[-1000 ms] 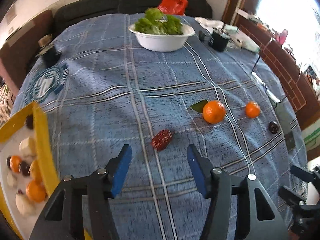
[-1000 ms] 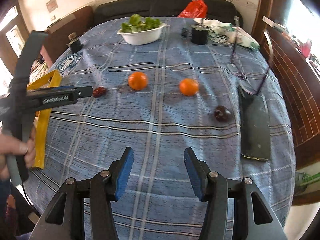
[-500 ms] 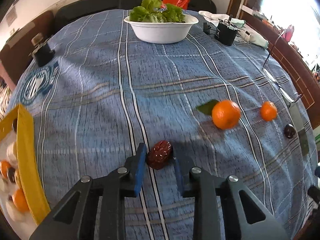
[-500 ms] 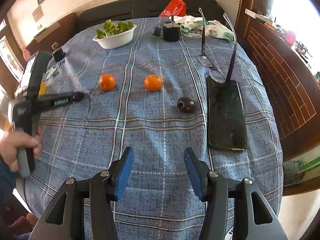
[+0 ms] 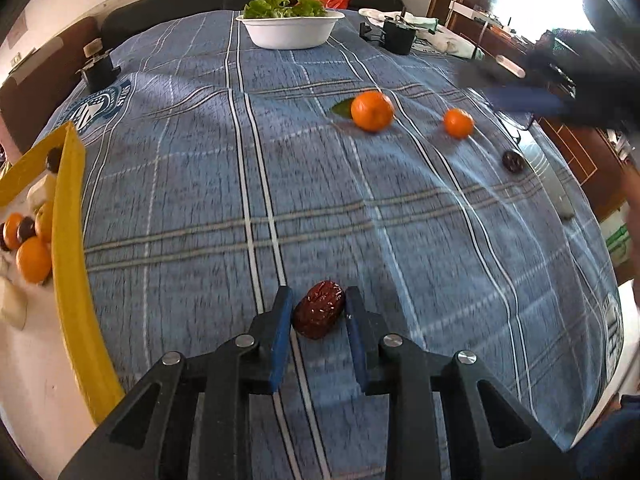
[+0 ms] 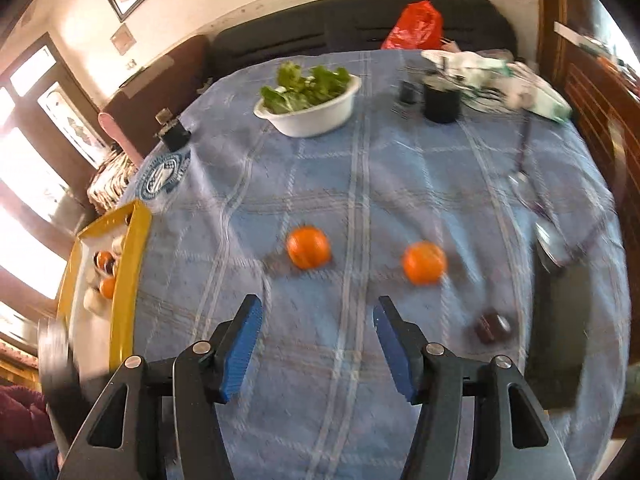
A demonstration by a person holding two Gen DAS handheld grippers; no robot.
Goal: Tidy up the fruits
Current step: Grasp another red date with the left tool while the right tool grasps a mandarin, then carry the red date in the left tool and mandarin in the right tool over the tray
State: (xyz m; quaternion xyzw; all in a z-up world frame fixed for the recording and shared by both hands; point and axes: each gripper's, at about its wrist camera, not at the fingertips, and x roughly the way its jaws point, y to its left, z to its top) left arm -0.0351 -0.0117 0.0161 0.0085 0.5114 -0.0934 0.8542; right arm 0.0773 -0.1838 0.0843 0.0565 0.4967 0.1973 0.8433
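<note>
My left gripper (image 5: 316,306) is shut on a wrinkled red date (image 5: 319,314) and holds it above the blue checked cloth. A yellow-rimmed tray (image 5: 68,240) with oranges and other fruit lies to its left. Two oranges (image 5: 372,111) (image 5: 458,122) and a dark plum (image 5: 513,161) lie on the cloth further right. My right gripper (image 6: 317,320) is open and empty, above the cloth in front of the two oranges (image 6: 308,247) (image 6: 424,262). The plum (image 6: 491,325) is to its right and the tray (image 6: 128,280) to its left.
A white bowl of lettuce (image 5: 291,29) stands at the far side, with a black cup (image 5: 397,37) and white cloth beside it. A dark phone (image 6: 560,320) lies at the right edge. A small black object (image 5: 98,70) sits far left.
My left gripper shut on the date and drew back with it towards the near edge. My right gripper swung left and forward towards the oranges, still open.
</note>
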